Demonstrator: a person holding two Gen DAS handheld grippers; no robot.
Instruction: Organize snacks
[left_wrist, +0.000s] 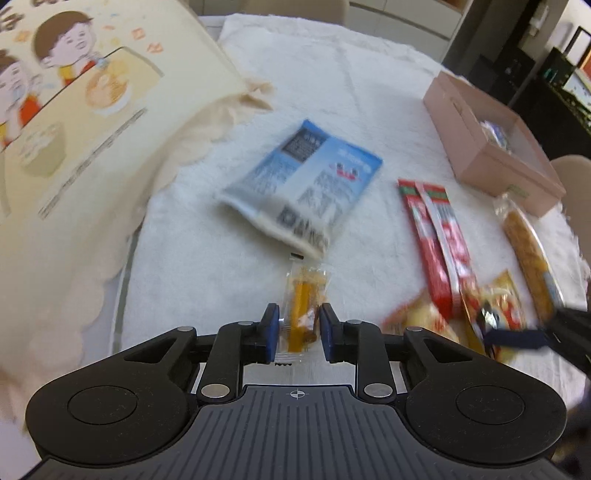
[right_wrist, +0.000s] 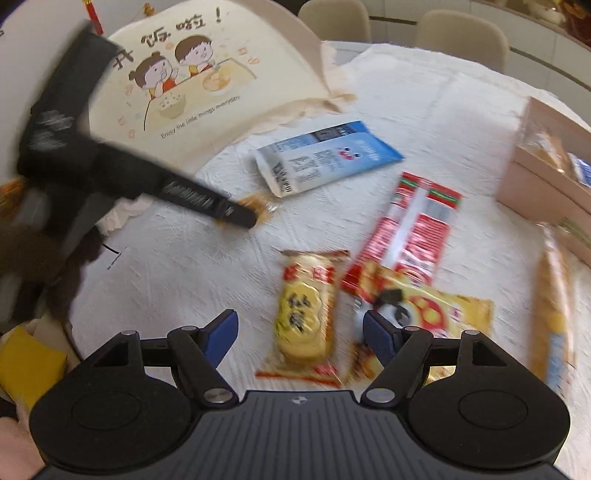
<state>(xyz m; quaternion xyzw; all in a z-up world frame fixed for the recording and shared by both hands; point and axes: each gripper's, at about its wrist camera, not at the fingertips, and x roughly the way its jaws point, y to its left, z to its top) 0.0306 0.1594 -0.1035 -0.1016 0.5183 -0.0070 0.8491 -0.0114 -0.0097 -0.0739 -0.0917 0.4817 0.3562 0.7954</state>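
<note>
Between the blue pads of the left claw (left_wrist: 298, 330) sat a small clear-wrapped snack (left_wrist: 301, 312), orange and brown inside, with a crimped foil end toward the camera. The jaws stood narrow around it; the left pad looked to be against the wrapper, while a sliver of gap showed at the right pad, so a firm grip was likely but not certain. Pointing steeply down at the white cloth (left_wrist: 207, 280) on the desk, the claw seemed placed to lift this one piece away from the rest.

Just beyond it lay a blue and white packet (left_wrist: 303, 184), flat and slightly puffed, printed side up. To its right were two long red stick packs (left_wrist: 436, 240) side by side, then a long clear sleeve of golden biscuits (left_wrist: 528, 254) near a pink box (left_wrist: 491, 158), lid off, with something blue already inside. That box looked like the destination for sorting.

The right claw (right_wrist: 299, 338) hung wide open and empty above a yellow rice-cracker pack (right_wrist: 306, 317), which lay between its pads untouched, probably lined up as the next pick. Beside that pack, a yellow and red pouch (right_wrist: 436, 314) overlapped the end of the red sticks. A cream cartoon-printed cover (right_wrist: 207, 85) stood at the far edge of the desk.
</note>
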